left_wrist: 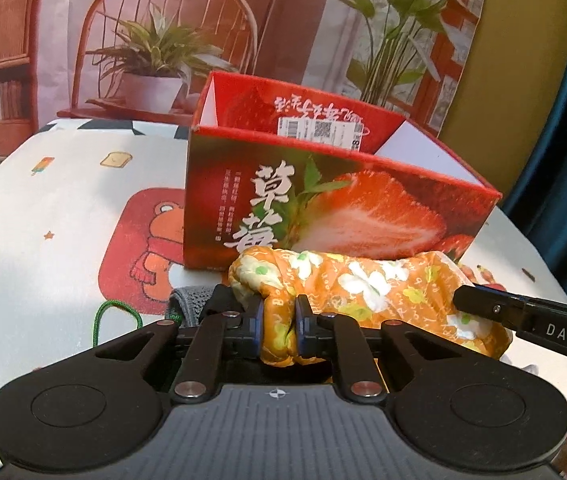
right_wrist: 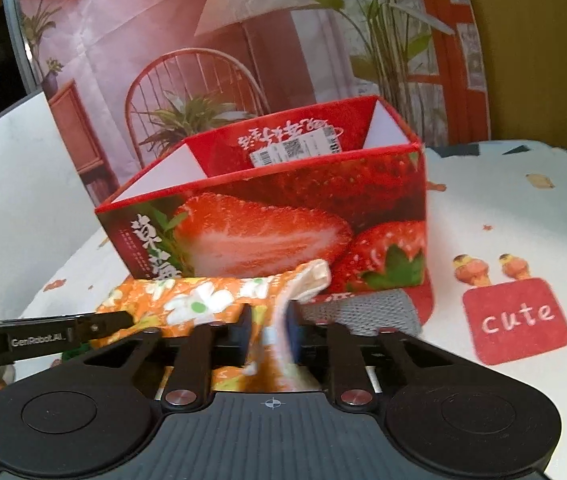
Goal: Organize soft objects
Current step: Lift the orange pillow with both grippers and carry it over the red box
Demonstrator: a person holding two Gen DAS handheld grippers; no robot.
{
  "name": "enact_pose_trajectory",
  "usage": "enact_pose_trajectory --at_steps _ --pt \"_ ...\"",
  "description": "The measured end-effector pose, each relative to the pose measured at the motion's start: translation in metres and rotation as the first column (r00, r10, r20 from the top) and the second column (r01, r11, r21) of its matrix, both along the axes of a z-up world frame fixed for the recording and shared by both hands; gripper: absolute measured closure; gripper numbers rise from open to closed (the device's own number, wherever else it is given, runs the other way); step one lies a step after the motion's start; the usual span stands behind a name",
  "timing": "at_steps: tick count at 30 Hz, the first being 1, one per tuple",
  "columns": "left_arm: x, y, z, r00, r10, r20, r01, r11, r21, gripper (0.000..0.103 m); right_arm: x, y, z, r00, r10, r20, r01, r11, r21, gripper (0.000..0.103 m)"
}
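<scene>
An orange cloth with white flowers [left_wrist: 347, 288] is stretched between my two grippers, just in front of the open red strawberry box [left_wrist: 323, 200]. My left gripper [left_wrist: 279, 320] is shut on the cloth's left end. My right gripper [right_wrist: 269, 336] is shut on its other end [right_wrist: 187, 300]; that gripper also shows at the right of the left wrist view [left_wrist: 523, 316]. A grey knitted item [left_wrist: 187, 306] lies on the table under the left gripper, and also shows in the right wrist view [right_wrist: 363, 312]. The box [right_wrist: 267, 220] stands open at the top.
The table has a white cloth [left_wrist: 43, 220] with cartoon prints and a red "cute" patch [right_wrist: 517, 320]. A green cord [left_wrist: 117, 314] lies at the left. A printed backdrop [left_wrist: 203, 20] of a chair and plants stands behind the box.
</scene>
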State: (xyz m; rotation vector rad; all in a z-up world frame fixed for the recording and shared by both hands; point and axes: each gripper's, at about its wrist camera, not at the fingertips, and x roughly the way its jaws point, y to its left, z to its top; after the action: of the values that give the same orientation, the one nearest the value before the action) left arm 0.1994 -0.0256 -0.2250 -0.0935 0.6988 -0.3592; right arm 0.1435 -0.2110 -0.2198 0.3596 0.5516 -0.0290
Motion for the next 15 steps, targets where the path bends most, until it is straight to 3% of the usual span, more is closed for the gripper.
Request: enact_pose_trajectory --at_steps 8,15 --pt "-0.017 0.004 0.026 0.994 0.006 0.110 -0.006 1.000 0.000 0.088 -0.015 0.003 0.021 0.996 0.006 0.089 -0.005 1.000 -0.019 0.095" --pt "-0.024 0.007 0.059 0.974 0.014 0.228 -0.012 1.000 -0.011 0.088 -0.017 0.006 0.047 0.988 0.028 0.149 -0.022 0.999 -0.039 0.095"
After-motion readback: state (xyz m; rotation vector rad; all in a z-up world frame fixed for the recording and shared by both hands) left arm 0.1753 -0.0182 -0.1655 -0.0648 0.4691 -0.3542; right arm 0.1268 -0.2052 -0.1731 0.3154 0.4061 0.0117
